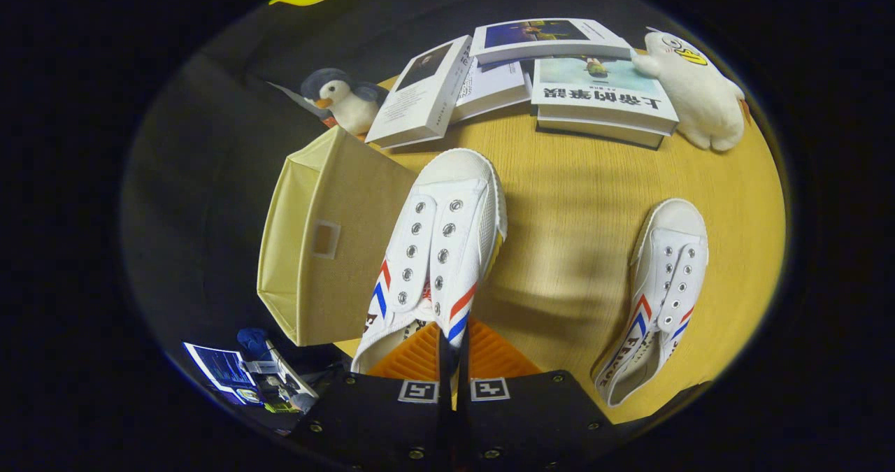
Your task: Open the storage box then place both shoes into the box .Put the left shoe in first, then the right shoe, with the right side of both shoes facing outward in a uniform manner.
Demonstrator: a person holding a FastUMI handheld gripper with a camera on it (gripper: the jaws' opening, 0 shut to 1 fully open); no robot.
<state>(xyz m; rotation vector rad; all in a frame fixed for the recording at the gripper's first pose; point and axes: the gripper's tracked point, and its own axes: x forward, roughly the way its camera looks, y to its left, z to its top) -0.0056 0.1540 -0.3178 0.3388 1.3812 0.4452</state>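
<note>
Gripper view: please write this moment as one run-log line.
tool: shut on held shoe | storage box: open, beside it | second shoe: on table
</note>
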